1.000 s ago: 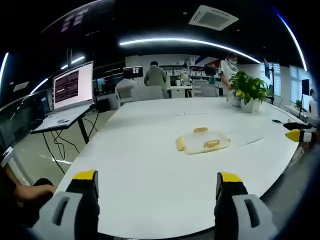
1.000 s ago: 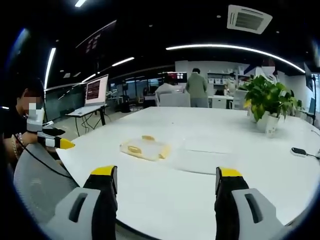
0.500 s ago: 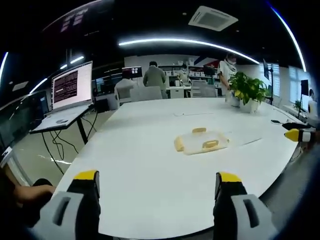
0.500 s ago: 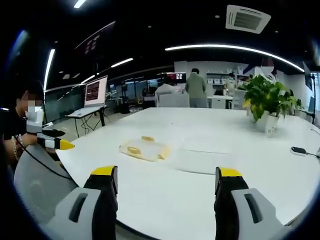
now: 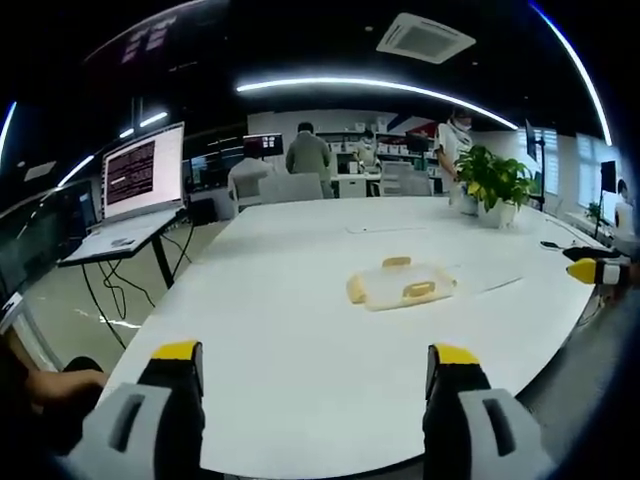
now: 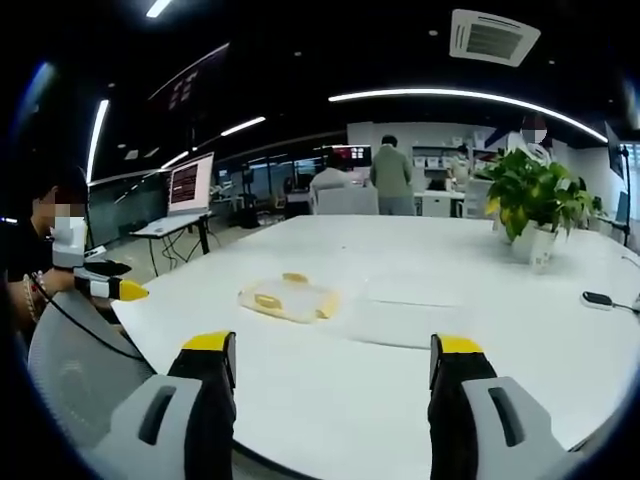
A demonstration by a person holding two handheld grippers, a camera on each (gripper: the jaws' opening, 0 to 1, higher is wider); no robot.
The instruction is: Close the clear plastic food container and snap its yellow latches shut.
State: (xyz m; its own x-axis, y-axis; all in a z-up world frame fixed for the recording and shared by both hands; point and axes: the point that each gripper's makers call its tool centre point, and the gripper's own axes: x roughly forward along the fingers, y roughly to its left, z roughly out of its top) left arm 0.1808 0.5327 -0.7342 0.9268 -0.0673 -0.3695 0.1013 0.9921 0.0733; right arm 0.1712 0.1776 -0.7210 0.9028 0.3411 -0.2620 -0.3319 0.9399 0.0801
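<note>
Hovering at the near edge of the white table [image 5: 300,330], both grippers are waiting with jaws spread wide and nothing between them.

The left gripper [image 5: 312,372] is pointing across the table at the clear plastic food container [image 5: 402,285], which is lying flat toward the middle of the tabletop, well apart from the jaws, with yellow latches [image 5: 419,290] showing on its sides. In the right gripper view the right gripper [image 6: 333,362] is facing the same container [image 6: 289,298] from another edge, and the left gripper [image 6: 110,288] is showing beyond the table's left edge. A potted plant [image 6: 533,205] is standing near the far right edge; a laptop [image 5: 135,195] is sitting on a side stand.
</note>
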